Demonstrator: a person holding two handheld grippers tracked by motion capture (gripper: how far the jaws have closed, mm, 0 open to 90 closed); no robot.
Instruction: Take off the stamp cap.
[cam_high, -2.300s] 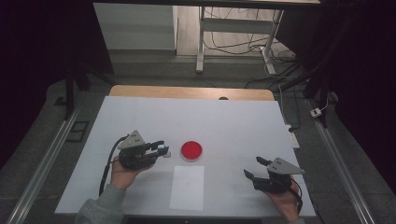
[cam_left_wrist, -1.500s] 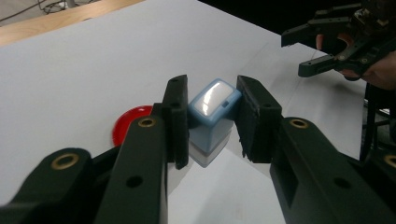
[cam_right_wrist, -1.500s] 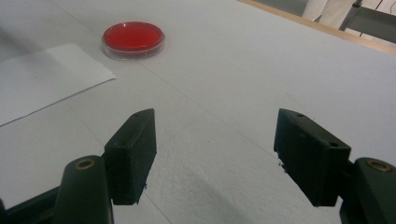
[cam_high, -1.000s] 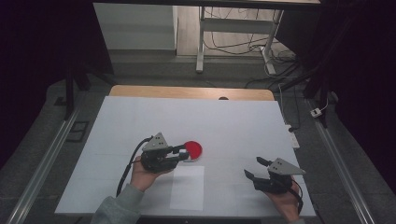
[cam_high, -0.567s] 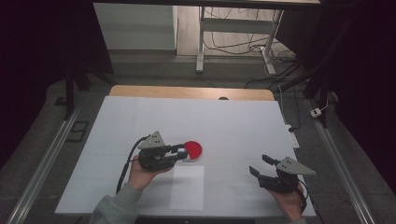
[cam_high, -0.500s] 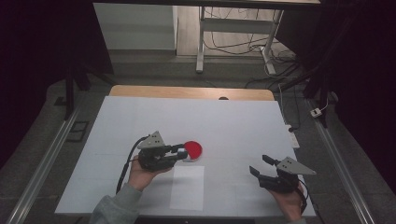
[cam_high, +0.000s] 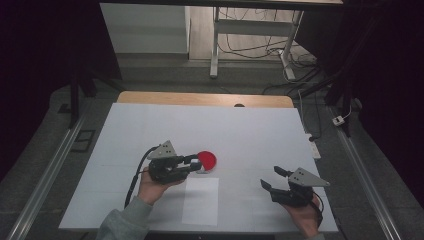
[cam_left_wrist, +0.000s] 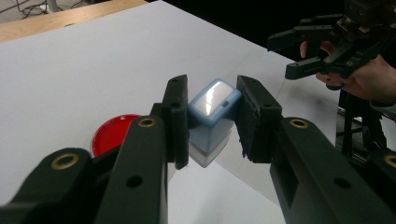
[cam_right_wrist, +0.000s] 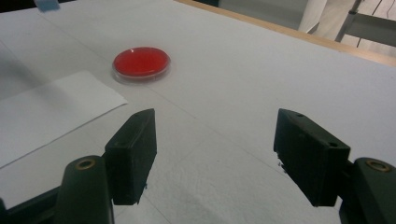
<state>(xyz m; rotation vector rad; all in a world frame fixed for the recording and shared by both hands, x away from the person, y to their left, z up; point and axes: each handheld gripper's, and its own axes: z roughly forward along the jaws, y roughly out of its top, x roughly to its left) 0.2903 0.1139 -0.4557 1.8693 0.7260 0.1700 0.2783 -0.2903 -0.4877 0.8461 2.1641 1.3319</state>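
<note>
Stamp block (cam_left_wrist: 211, 119) between left gripper (cam_left_wrist: 210, 123) jaws, beside red pad (cam_left_wrist: 113, 134)

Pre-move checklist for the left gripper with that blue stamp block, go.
1. Grip: left gripper has the blue square stamp block with a pale base between its jaws, left jaw touching, a sliver of gap at the right jaw. Cannot tell if firm.
2. Stamp lifted off the white table: cannot tell.
3. Round red ink pad in a clear dish uncovered and close beside the stamp: ok.
4. White paper sheet lying flat near the person's edge: ok.
5. Right gripper open, holding nothing, well off to the side: ok.
</note>
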